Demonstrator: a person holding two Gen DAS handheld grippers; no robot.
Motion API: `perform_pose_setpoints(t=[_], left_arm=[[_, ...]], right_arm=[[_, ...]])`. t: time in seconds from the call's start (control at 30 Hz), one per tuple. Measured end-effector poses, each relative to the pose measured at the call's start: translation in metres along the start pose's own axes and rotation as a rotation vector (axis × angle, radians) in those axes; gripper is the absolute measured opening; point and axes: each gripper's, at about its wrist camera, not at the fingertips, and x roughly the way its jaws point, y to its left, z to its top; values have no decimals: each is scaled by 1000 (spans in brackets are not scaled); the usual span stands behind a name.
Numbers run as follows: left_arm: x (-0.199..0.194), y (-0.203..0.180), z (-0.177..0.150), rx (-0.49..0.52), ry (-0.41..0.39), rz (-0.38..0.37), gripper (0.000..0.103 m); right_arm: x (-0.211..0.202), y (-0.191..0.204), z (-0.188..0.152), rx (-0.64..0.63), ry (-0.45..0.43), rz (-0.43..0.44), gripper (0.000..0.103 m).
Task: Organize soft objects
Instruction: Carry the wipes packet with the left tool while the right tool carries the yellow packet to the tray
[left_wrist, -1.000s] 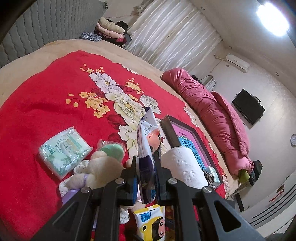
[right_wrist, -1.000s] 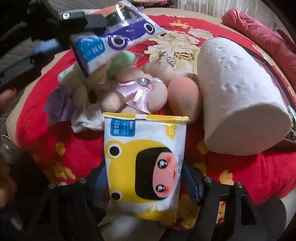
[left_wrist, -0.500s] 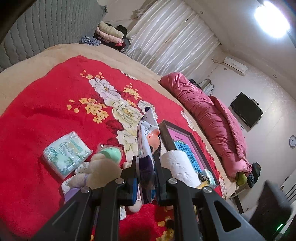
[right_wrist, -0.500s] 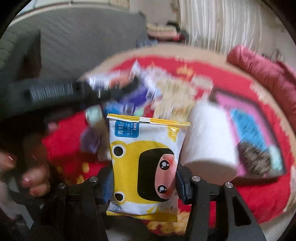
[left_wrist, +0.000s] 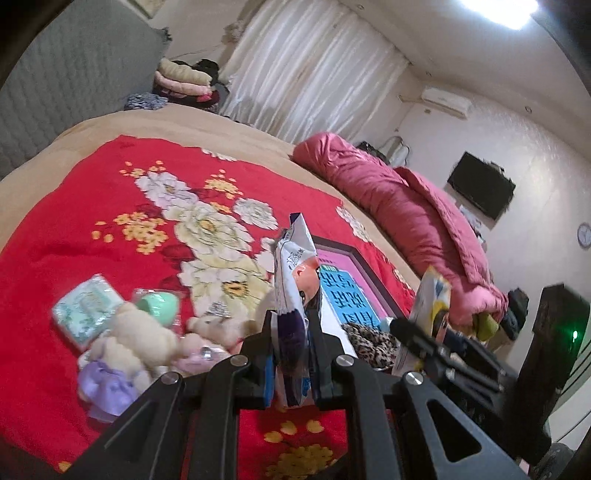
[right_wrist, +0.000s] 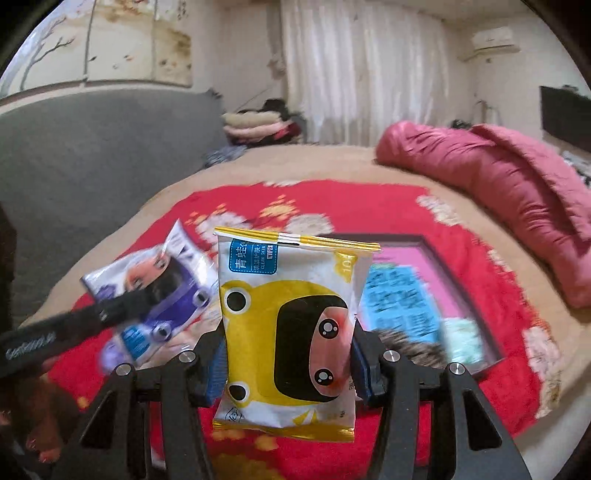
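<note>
**Two wipe packets held above the red bed cover**

The right gripper (right_wrist: 288, 369) has its jaws clamped on the sides of a yellow-and-white plastic packet of wet wipes (right_wrist: 291, 328), lower centre of the right wrist view. The jaws have just been closing, with the packet between them. The packet shows a cartoon frog face, a blue label with Chinese characters and the words "CLEAN SKIN", and a "10" at its upper right corner.

The left gripper (left_wrist: 293, 354) has its jaws nearly closed on a thin purple-and-white plastic wipe packet (left_wrist: 293, 295), held edge-on at lower centre of the left wrist view. Its print is too blurred to read there.

Below both, the red floral blanket (left_wrist: 92, 229) covers the bed. At lower left of the left wrist view lie a pale green tissue pack (left_wrist: 86, 314), a mint green ball in clear wrap (left_wrist: 157, 304) and a cream plush bear in a purple dress (left_wrist: 129, 343). To the right sits a dark-framed pink box with a blue printed panel (left_wrist: 343, 291), possibly Chinese text. A rolled pink quilt (left_wrist: 406, 210) lies along the far edge of the bed.
</note>
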Motion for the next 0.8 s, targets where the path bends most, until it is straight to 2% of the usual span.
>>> perform_pose_setpoints(t=[0.37,0.53,0.8], left_arm=[[41,-71,-6,94,56,-36,14],[71,-103,-12,149,105,-33,14],[114,-113,-20,96,190,-57,14]], right_arm=[[-3,-91,-3,150,-75,-121,55],[1,-116,-7,197,-99,-162,55],[9,-137,-11,227,-109,-200,55]])
